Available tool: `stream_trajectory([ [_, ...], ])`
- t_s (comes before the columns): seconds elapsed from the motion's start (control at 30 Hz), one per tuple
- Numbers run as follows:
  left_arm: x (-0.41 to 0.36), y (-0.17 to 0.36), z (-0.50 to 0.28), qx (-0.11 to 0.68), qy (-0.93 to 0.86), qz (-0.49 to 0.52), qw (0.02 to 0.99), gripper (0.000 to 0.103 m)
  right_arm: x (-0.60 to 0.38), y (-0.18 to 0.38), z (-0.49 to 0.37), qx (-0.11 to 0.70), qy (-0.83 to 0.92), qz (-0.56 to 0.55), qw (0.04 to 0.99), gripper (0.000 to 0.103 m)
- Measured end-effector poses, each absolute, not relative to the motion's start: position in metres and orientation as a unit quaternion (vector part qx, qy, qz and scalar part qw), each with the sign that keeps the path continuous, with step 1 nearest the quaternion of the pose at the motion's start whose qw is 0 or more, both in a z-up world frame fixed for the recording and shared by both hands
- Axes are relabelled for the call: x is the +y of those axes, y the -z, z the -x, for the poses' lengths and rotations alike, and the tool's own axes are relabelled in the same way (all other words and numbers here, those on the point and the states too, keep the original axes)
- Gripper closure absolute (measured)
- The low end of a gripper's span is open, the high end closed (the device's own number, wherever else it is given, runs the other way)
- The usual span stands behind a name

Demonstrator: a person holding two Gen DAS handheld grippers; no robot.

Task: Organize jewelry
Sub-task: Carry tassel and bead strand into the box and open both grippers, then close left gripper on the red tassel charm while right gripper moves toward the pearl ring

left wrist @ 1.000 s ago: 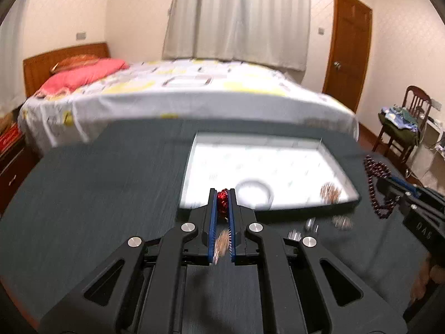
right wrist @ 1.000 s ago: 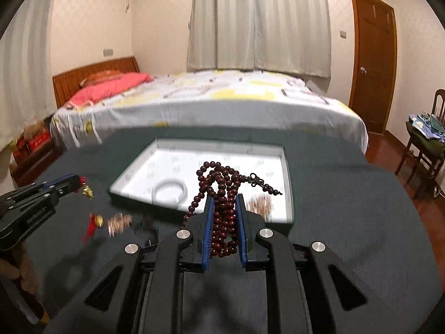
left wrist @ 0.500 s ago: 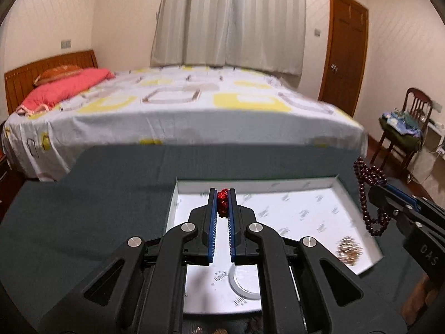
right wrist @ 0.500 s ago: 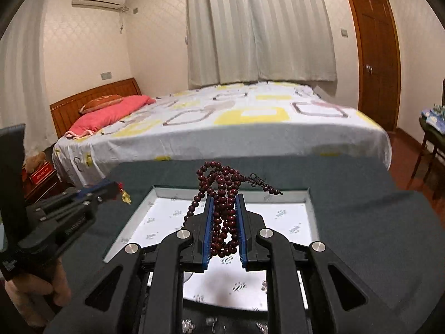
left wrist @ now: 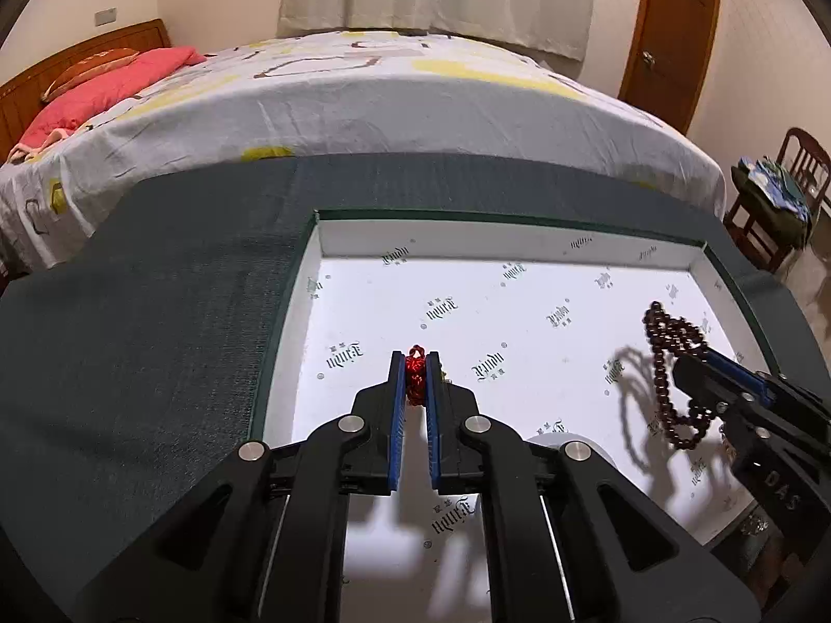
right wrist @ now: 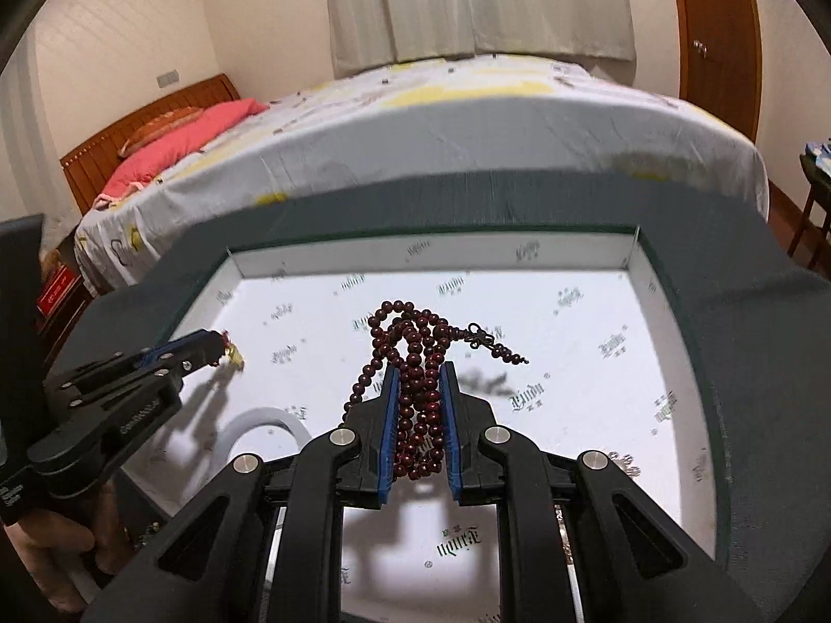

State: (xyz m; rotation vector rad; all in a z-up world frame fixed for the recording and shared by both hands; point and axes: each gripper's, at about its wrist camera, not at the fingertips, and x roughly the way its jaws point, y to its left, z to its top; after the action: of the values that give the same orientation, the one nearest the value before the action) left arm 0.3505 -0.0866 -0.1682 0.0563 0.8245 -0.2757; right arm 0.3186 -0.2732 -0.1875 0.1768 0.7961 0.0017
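Hovering over the white-lined box (left wrist: 498, 306), both grippers carry jewellery. In the left wrist view the left gripper (left wrist: 415, 379) sits at lower centre of the frame, its blue pads clamped on a small red knotted ornament (left wrist: 414, 375) that pokes out at the tips. The right gripper (left wrist: 696, 363) enters from the right edge, a dark red bead string (left wrist: 670, 379) hanging from it in loops above the box floor, its shadow falling just to the left.

In the right wrist view the right gripper (right wrist: 419, 389) occupies lower centre, closed on the bunched bead string (right wrist: 415, 363), whose tasselled end trails toward the right. The left gripper (right wrist: 218, 345) reaches in from the left edge with a gold-coloured piece (right wrist: 233, 355) dangling at its tip. A white ring (right wrist: 265, 423) lies on the box floor at lower left, partly hidden. The box (right wrist: 654, 290) rests on a dark green table cover (right wrist: 768, 342). A bed (right wrist: 467, 119) fills the upper frame.
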Motion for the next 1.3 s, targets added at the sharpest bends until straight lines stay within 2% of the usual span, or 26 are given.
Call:
stream_trajectory([
  [0.13,-0.089,0.17,-0.353,0.402,0.139,-0.038,0.904,0.095,-0.273,0.197,-0.321,0.401,0.002,-0.088,0.912,0.087],
  [0.2,-0.089,0.171,-0.353,0.402,0.138,-0.036,0.904,0.091,-0.275,0.198,-0.321,0.406,0.003,-0.089,0.91,0.086],
  [0.27,-0.09,0.172,-0.353,0.404,0.139,-0.037,0.903,0.081,-0.276,0.2,-0.323,0.408,0.004,-0.094,0.908,0.085],
  [0.3,-0.09,0.173,-0.353,0.405,0.139,-0.04,0.903,0.08,-0.277,0.2,-0.323,0.408,0.004,-0.094,0.908,0.084],
  [0.33,-0.092,0.174,-0.353,0.407,0.139,-0.043,0.902,0.076,-0.278,0.201,-0.323,0.409,0.003,-0.095,0.907,0.07],
  [0.37,-0.092,0.176,-0.353,0.408,0.14,-0.045,0.901,0.072,-0.278,0.201,-0.323,0.409,0.003,-0.097,0.907,0.052],
  [0.43,-0.092,0.178,-0.352,0.41,0.141,-0.044,0.9,0.067,-0.281,0.199,-0.32,0.402,0.005,-0.102,0.91,0.046],
  [0.5,-0.093,0.178,-0.351,0.407,0.142,-0.047,0.901,0.065,-0.282,0.198,-0.319,0.401,0.004,-0.103,0.91,0.046],
  [0.57,-0.094,0.176,-0.349,0.404,0.143,-0.045,0.902,0.053,-0.282,0.198,-0.32,0.4,0.003,-0.105,0.911,0.046],
  [0.6,-0.093,0.174,-0.348,0.402,0.144,-0.042,0.903,0.051,-0.283,0.196,-0.318,0.397,0.005,-0.103,0.912,0.046],
  [0.73,-0.092,0.166,-0.343,0.391,0.147,-0.037,0.908,0.049,-0.286,0.186,-0.311,0.383,0.006,-0.106,0.917,0.046],
  [0.87,-0.087,0.149,-0.33,0.369,0.145,-0.03,0.917,0.041,-0.288,0.171,-0.3,0.363,0.009,-0.101,0.926,0.046],
  [1.1,-0.065,0.123,-0.291,0.34,0.13,-0.015,0.931,0.04,-0.291,0.146,-0.257,0.33,0.018,-0.089,0.94,0.046],
  [1.3,-0.043,0.119,-0.256,0.339,0.108,-0.006,0.935,0.04,-0.292,0.147,-0.221,0.332,0.023,-0.082,0.939,0.046],
])
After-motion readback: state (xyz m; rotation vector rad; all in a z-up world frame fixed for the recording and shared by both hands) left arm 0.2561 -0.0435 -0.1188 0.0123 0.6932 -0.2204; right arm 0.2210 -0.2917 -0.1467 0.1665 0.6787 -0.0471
